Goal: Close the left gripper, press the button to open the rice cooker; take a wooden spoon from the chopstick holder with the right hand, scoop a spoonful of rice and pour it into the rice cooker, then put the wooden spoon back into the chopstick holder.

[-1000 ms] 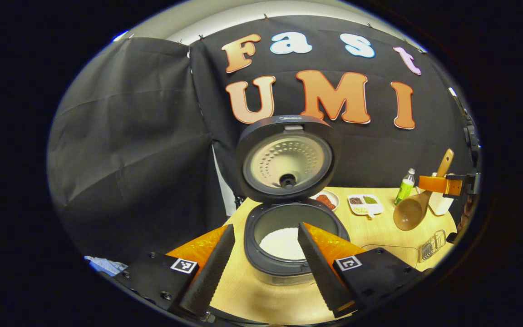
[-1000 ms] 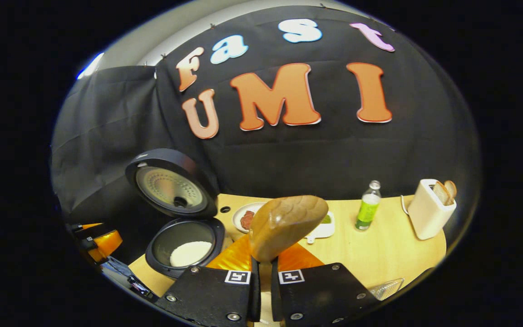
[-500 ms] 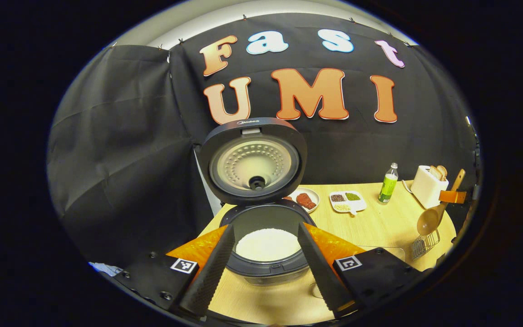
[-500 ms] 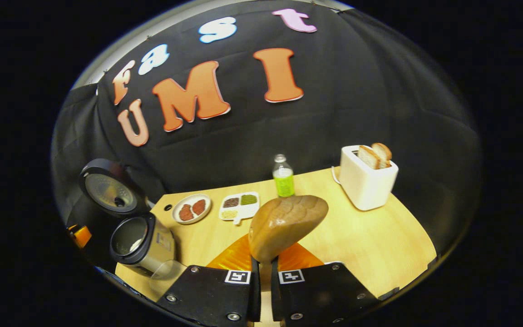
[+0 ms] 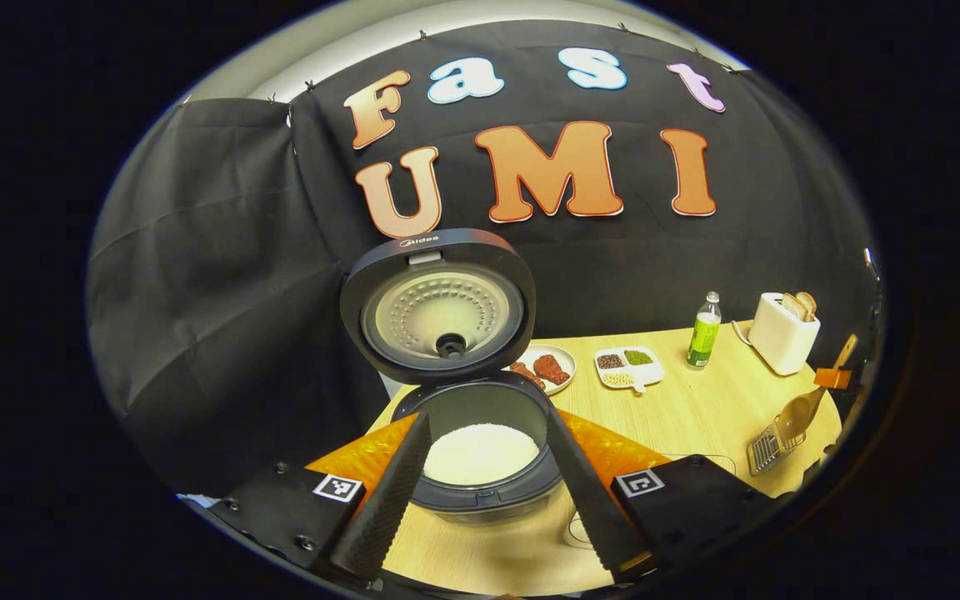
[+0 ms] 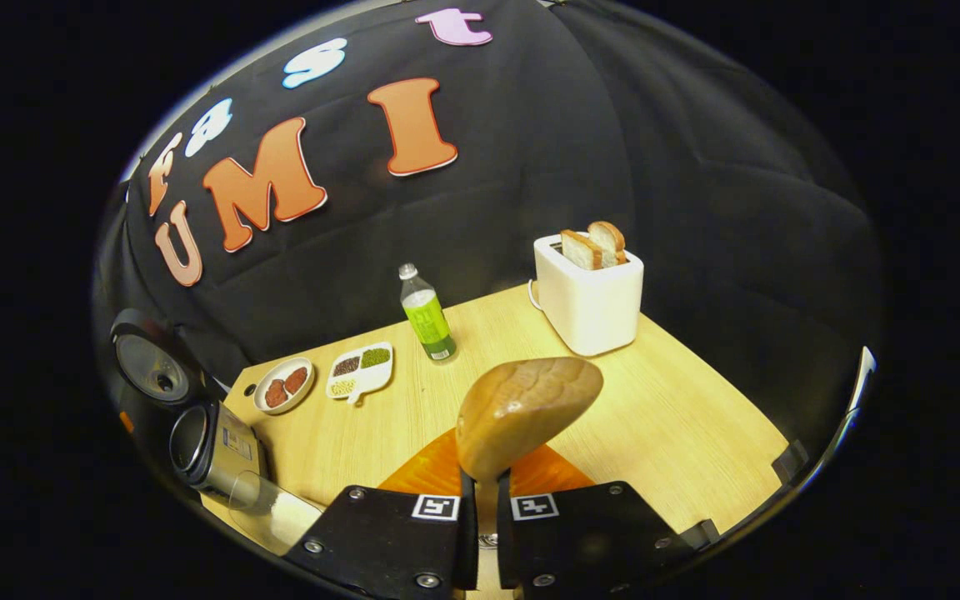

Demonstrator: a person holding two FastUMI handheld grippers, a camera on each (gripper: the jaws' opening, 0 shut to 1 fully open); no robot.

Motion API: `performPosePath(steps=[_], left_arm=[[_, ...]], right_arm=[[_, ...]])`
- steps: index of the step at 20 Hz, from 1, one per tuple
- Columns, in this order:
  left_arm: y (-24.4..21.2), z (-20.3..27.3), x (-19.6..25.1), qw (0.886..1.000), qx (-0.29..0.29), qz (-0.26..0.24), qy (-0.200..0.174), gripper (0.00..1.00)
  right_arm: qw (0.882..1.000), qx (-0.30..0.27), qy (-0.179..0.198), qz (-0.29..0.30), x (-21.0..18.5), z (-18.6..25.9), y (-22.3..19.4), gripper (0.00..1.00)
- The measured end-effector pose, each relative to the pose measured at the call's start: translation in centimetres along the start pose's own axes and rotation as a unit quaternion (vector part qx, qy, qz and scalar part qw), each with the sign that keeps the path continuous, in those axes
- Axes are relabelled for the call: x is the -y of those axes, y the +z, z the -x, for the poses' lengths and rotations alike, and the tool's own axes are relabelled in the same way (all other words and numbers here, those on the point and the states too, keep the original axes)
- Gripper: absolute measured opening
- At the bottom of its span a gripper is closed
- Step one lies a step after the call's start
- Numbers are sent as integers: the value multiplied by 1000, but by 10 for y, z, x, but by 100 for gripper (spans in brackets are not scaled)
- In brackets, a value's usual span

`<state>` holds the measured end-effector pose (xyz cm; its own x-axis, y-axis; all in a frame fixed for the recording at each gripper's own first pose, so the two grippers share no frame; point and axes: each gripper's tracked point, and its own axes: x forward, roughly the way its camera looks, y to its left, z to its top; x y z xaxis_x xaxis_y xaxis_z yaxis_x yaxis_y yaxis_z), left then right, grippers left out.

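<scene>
At the bench's left edge our left tongs [image 5: 487, 475] gape apart before the open rice cooker [image 5: 480, 450], rice inside. Our right tongs [image 6: 480, 508] clamp the wooden spoon [image 6: 526, 408], handle slanting upward, bowl down, just above the wire chopstick holder [image 5: 767, 450] at the right edge; we judge lowering comes next.

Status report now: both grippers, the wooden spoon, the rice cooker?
Left gripper open, before the rice cooker, lid up, rice inside. Right gripper shut on wooden spoon, above wire holder. Nothing in the way.
</scene>
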<state>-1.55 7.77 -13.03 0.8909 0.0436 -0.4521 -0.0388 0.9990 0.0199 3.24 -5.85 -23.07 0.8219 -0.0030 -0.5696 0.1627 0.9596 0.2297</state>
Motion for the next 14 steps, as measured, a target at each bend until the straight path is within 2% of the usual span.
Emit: performPosePath(steps=[3, 4, 5, 6, 9, 10, 12, 14], left_arm=[[3, 0, -7, 1000, -6, 8, 9, 88], [6, 0, -11, 1000, -6, 9, 14, 100], [10, -2, -16, 1000, -4, 10, 19, 88], [14, -2, -20, 1000, 0, 11, 23, 100], [35, -8, -35, 999, 14, 11, 35, 100], [43, -11, -40, 999, 18, 13, 36, 94], [62, -18, -46, 999, 28, 24, 34, 95], [87, -25, -51, 998, 44, 41, 27, 95]], right_arm=[[1000, -30, 1, -7, 3, -8, -26, 10], [999, -43, -2, -6, 6, -11, -35, 11], [999, -52, -6, -5, 9, -12, -42, 12], [998, -62, -11, -8, 11, -14, -45, 12], [995, -97, -12, -33, 16, -12, -58, 15], [994, -97, -3, -46, 14, -14, -56, 16], [994, -94, -2, -63, 18, -10, -48, 19], [994, -92, -10, -59, 27, -4, -43, 33]])
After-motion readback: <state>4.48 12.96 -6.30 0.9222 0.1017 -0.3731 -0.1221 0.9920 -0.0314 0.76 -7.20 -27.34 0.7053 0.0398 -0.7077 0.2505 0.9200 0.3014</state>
